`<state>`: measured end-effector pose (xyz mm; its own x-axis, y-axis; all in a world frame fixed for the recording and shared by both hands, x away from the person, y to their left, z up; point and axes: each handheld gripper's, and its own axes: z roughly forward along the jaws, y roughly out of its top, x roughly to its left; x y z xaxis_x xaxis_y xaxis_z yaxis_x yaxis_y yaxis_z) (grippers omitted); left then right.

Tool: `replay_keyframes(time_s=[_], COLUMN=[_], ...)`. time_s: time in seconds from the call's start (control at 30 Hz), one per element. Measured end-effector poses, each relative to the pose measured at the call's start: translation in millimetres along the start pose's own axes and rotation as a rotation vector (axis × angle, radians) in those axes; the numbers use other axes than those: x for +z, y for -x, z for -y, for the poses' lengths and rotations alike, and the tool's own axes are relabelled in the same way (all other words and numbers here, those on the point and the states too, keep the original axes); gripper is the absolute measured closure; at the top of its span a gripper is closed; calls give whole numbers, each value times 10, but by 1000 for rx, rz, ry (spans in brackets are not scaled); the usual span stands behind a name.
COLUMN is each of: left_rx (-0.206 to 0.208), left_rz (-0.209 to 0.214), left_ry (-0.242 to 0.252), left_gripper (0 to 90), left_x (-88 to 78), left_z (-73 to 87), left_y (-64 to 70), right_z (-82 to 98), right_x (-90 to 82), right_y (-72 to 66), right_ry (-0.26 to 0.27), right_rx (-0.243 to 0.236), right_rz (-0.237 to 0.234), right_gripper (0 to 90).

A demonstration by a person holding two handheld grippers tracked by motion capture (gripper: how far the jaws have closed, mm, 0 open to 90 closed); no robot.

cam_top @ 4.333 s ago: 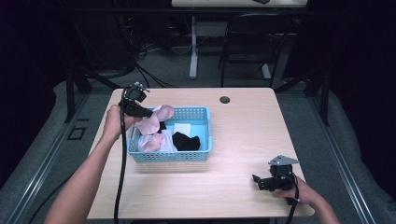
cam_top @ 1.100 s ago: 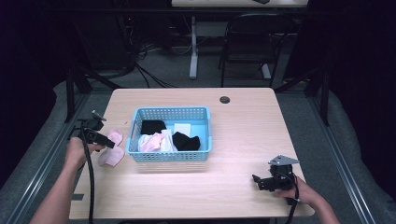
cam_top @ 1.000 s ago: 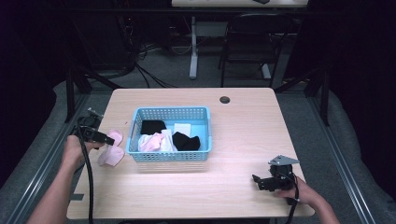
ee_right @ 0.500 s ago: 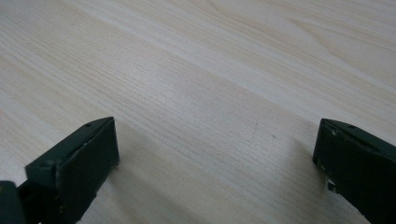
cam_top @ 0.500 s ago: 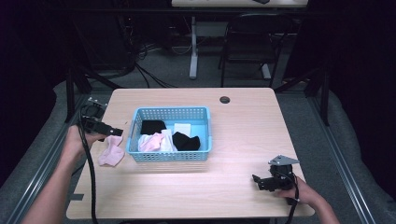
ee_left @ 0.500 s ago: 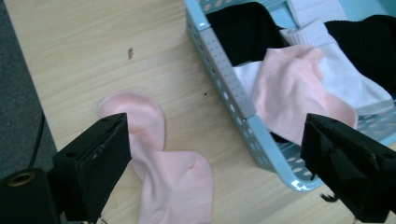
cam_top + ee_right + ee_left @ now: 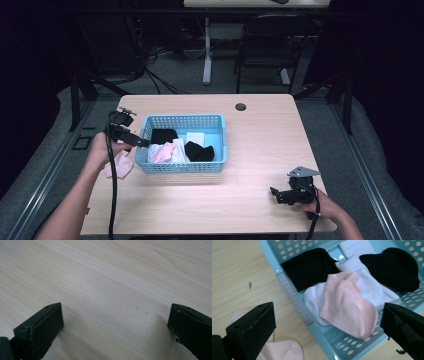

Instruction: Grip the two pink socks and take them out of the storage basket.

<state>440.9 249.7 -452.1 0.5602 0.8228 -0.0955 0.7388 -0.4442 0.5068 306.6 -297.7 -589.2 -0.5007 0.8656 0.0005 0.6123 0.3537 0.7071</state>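
Currently your left claw at blue basket left rim, jaws just opened wide, nothing between them. Pink sock lies on table beside basket. Right claw open, empty.

Black tongs, trailing black cable; bare forearms
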Motion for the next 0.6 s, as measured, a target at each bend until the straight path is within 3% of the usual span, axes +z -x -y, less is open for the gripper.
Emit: replay_keyframes(time_s=[0.2, 0.6], left_rx=[32, 58], left_rz=[47, 74], left_ry=[-24, -72], left_gripper=[43, 87], left_x=[146, 473], left_z=[-90, -170], left_y=[129, 288], right_z=[0, 0], right_x=[-2, -1], right_y=[-1, -1], right_ry=[-1, 0], right_rx=[0, 0], right_rz=[5, 4], right_gripper=[0, 0])
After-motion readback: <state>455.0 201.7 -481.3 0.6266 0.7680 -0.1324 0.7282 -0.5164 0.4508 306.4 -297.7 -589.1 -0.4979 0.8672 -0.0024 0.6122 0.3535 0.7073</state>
